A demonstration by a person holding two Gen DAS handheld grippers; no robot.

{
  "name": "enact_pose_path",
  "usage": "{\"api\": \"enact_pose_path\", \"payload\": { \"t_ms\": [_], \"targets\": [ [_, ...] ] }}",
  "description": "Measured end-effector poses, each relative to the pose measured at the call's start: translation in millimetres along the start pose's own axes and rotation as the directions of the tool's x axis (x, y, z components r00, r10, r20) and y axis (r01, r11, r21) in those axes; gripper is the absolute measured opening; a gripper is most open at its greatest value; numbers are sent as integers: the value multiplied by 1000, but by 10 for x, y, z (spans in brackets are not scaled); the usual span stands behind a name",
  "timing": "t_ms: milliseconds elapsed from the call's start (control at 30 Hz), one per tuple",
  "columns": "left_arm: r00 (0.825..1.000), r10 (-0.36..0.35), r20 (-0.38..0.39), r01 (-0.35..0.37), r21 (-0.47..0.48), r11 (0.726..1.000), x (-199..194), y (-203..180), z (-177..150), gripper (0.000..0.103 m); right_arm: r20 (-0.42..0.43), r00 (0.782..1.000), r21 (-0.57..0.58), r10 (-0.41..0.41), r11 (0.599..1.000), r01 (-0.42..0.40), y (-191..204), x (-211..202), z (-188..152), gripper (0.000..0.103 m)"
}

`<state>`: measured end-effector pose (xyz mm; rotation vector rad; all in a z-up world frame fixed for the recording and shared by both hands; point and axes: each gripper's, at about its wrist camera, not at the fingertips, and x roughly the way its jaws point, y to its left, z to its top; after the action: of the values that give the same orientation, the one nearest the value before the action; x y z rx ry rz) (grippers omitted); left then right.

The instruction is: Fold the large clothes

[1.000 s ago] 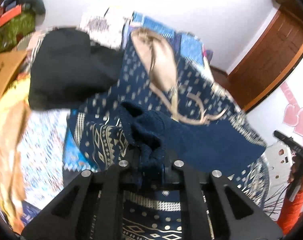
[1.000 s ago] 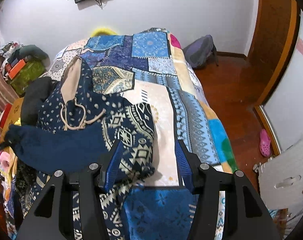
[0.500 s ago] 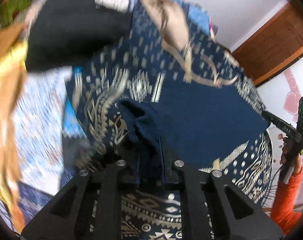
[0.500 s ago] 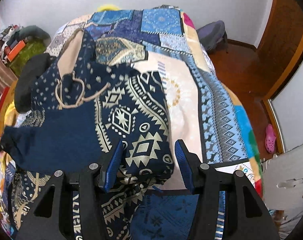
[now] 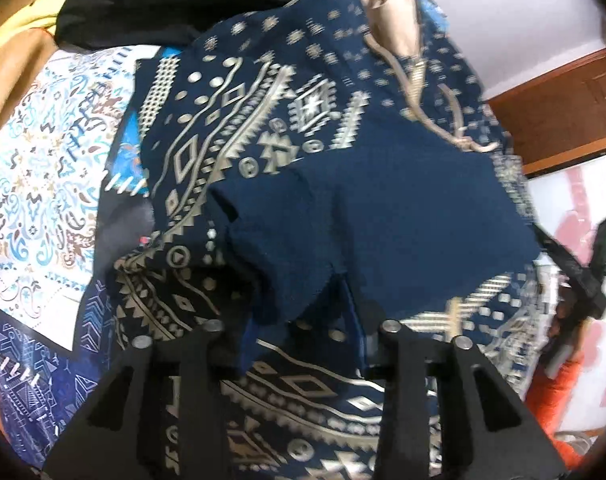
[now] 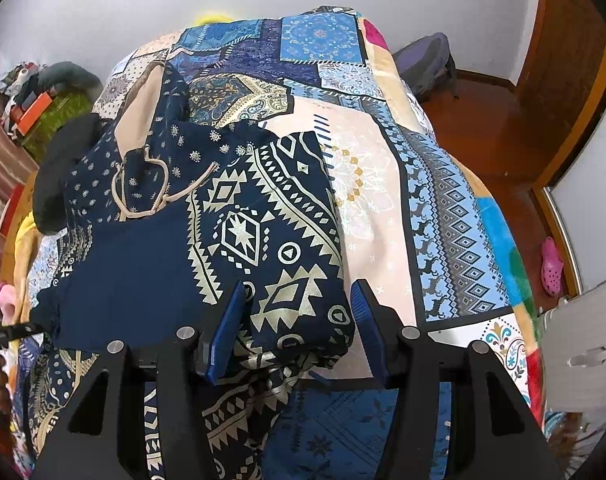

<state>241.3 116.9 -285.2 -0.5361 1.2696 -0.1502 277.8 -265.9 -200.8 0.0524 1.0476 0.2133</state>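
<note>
Left gripper [image 5: 303, 332] had just loosened around the navy garment's [image 6: 143, 264] cuff; right gripper [image 6: 297, 308] stood released over its edge, the bedspread [image 6: 383, 184] beside it bare.

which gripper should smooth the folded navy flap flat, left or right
Left, probably. The left gripper has just been opening, and the plain navy flap lies right ahead of its fingers, loose and rumpled. The right gripper stands open astride the patterned garment's far edge, away from that flap.
</note>
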Motion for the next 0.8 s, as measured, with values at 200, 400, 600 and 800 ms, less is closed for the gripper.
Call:
{"api": "enact_pose_path", "payload": {
  "t_ms": [200, 400, 600, 800],
  "targets": [
    [975, 117, 188, -144, 135, 980, -376, -444, 50, 6, 3, 1000, -17, 4, 1000, -4, -14, -74, 9, 51],
    [895, 77, 440, -210, 263, 942, -1230, -997, 314, 6, 48, 998, -42, -45, 998, 47, 1, -205, 135, 51],
    [863, 139, 485, -267, 206, 941, -1353, -777, 577, 6, 47, 998, -45, -36, 998, 38, 58, -201, 153, 51],
    [931, 215, 295, -245, 70, 967, -660, 11, 580, 6, -11, 999, -69, -31, 997, 30, 129, -23, 78, 51]
  ]
}}
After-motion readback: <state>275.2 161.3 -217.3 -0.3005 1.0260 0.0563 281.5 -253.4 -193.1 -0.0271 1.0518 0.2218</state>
